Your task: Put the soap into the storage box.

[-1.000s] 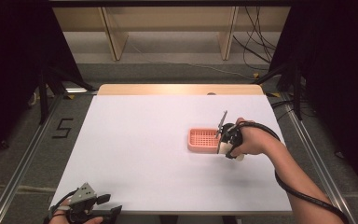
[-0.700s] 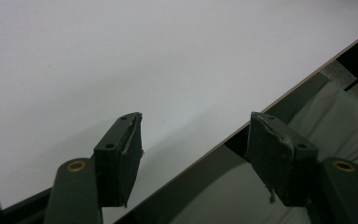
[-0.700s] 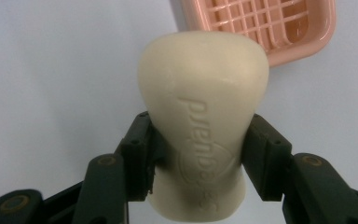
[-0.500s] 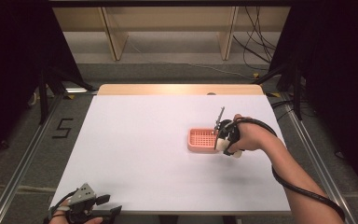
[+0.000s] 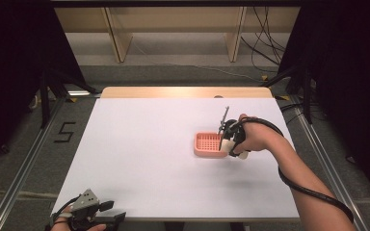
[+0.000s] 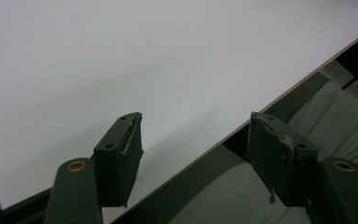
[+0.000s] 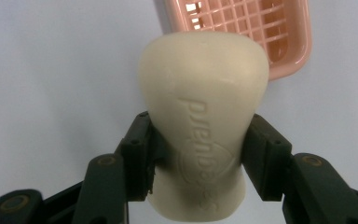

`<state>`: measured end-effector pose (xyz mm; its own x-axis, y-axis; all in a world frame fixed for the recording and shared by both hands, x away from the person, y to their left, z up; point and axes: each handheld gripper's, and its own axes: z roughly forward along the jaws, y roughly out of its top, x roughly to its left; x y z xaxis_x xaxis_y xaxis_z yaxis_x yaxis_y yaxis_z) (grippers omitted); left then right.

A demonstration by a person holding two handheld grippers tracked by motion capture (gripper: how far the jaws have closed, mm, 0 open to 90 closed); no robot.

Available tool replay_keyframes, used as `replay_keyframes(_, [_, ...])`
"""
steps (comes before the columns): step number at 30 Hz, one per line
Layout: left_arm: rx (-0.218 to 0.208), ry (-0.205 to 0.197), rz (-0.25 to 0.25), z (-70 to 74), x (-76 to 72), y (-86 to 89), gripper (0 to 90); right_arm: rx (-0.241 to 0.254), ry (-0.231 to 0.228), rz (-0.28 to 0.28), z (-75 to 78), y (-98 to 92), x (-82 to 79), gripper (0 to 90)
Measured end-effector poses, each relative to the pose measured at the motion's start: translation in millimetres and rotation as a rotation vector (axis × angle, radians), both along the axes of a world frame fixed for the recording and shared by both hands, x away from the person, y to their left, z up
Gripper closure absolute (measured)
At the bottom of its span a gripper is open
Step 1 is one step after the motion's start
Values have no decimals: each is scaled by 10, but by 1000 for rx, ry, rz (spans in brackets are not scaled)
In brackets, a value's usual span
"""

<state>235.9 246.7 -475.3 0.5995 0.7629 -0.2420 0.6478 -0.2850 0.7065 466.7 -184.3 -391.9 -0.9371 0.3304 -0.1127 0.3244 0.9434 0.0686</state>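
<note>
A cream bar of soap (image 7: 204,116) with raised lettering is clamped between the jaws of my right gripper (image 7: 200,158). It hangs just off the near edge of a pink soap dish (image 7: 256,32) with a grid floor. From above, that dish (image 5: 208,145) lies right of the table's middle, and the right gripper (image 5: 229,143) with the soap (image 5: 231,147) hovers at its right end. My left gripper (image 5: 87,211) rests at the table's near left edge. Its jaws (image 6: 196,156) stand apart with nothing between them.
The white table (image 5: 144,144) has a wooden strip along its far edge. In the left gripper view the table's edge (image 6: 279,100) runs diagonally, with grey floor beyond. Dark frame rails flank both sides of the table.
My right hand has shifted the soap slightly left, nearer over the pink dish's right end. The left gripper has stayed where it was.
</note>
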Motion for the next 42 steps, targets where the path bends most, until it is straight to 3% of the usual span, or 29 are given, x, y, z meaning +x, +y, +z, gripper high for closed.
replay_keyframes(1, [-3,-11,7,-8,-1,-8,351,-12,-4,-26,14,16,-15,506])
replay_keyframes(2, [-3,-11,6,-8,-1,-7,351,-3,-3,8,5,8,17,507])
replay_keyframes(3, [-10,-3,10,-11,-2,-11,351,-8,2,-13,11,24,8,507])
replay_keyframes(5, [2,-6,11,-9,0,-7,351,-6,-1,4,10,22,25,507])
replay_keyframes(6, [10,-9,9,-8,2,-2,351,-14,-6,-24,22,44,10,507])
replay_keyframes(7, [9,-12,8,-6,1,-2,351,-12,1,-1,14,37,36,507])
replay_keyframes(13, [-2,-12,6,-8,-2,-9,351,-16,-14,-9,26,55,47,507])
replay_keyframes(16, [-1,-12,5,-7,-1,-7,351,2,-23,35,27,57,85,507])
replay_keyframes(25, [2,-12,3,-5,-2,-7,351,-3,-29,32,55,98,112,507])
replay_keyframes(26, [1,-12,3,-4,-3,-7,351,-2,-17,6,65,109,97,506])
replay_keyframes(28, [1,-11,3,-5,-3,-6,351,-3,-34,42,56,102,124,506])
replay_keyframes(32, [1,-12,3,-3,-4,-8,351,-10,-25,24,70,113,125,507])
replay_keyframes(35, [-1,-12,3,-3,-5,-9,351,-9,-33,54,64,106,158,507])
replay_keyframes(42, [10,-14,4,-3,-3,-4,351,-8,-35,48,72,143,175,507])
